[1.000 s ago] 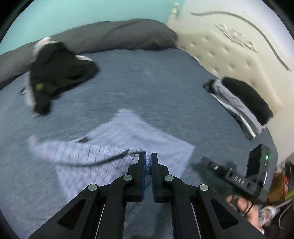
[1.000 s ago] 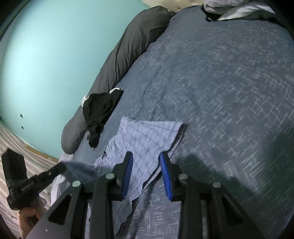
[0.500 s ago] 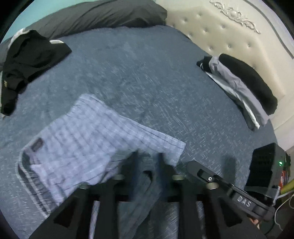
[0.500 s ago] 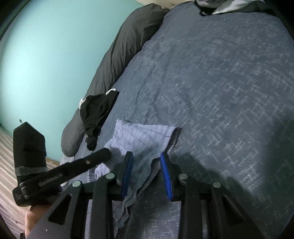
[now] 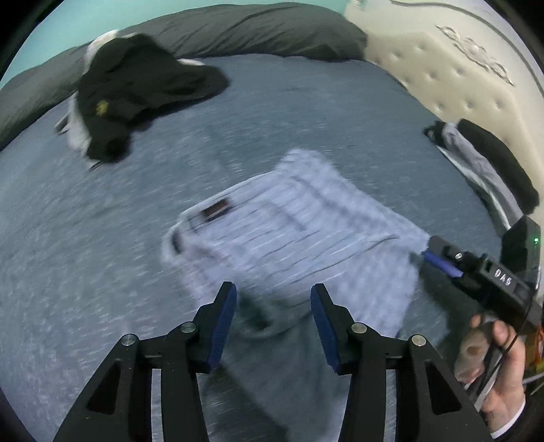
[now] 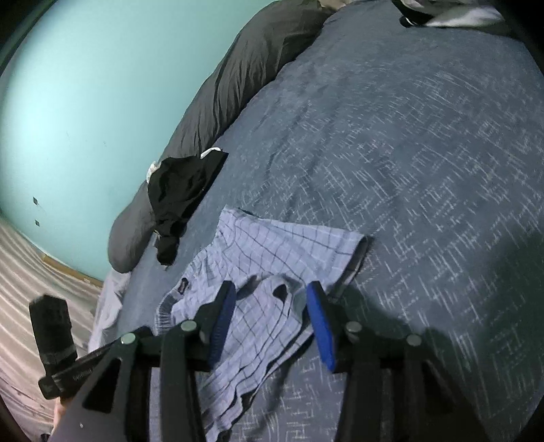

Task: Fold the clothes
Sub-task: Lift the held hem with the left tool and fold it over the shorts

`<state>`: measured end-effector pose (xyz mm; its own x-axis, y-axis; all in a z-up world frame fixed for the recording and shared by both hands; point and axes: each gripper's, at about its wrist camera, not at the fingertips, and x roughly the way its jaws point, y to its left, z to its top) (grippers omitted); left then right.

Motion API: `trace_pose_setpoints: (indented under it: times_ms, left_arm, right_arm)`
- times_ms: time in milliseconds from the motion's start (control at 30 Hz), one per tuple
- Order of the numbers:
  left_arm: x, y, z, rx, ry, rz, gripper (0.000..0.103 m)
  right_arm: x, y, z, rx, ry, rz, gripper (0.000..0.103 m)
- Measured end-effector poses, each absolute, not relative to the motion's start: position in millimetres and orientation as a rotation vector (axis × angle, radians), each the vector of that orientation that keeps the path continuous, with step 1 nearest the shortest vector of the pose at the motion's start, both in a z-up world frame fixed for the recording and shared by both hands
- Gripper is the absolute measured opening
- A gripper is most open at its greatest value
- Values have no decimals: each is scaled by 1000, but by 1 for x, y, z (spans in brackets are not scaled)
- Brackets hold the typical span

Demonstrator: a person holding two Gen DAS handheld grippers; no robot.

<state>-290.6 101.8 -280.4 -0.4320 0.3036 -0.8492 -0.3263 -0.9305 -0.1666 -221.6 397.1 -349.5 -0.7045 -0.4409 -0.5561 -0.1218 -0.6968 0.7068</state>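
Left gripper [image 5: 273, 306] hung over the near edge of the plaid shorts [image 5: 299, 234], jaws apart and opening; cloth lay beneath the gap, but neither blue pad pressed on it. Right gripper [image 6: 272, 316] stood likewise at the shorts' near hem, jaws apart and opening, a rumpled fold of the pale blue checked cloth lying loose between the fingers, not pinched. In the left wrist view the right gripper entered from the right, held in a hand [image 5: 493, 370] with a dark sleeve at the wrist, its tip at the shorts' right corner. The shorts lay spread on the blue-grey bedspread [image 6: 408, 170], near its front edge, waistband with a dark label toward the left, partly doubled over at the near side. That view was motion-blurred. Farther back and left lay a crumpled black garment [image 5: 136, 91] against a long dark grey pillow [image 5: 255, 30]. Well to the right, a stack of folded clothes [image 5: 486, 170] sat by the cream tufted headboard [image 5: 459, 68]. Turquoise wall [image 6: 85, 102] behind.
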Motion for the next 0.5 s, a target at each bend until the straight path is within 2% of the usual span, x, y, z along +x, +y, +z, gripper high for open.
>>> trace_pose_setpoints:
  times_ms: [133, 433, 500]
  left_arm:
    - [-288, 87, -291, -1430, 33, 2389, 49]
    - [-282, 112, -295, -1388, 174, 2358, 49]
    - [-283, 114, -297, -1384, 184, 2359, 46]
  right_arm:
    - [-226, 393, -351, 1126, -1101, -2501, 44]
    - [-231, 389, -358, 1176, -1062, -2524, 44]
    - [-232, 388, -360, 1186, -1058, -2521, 44]
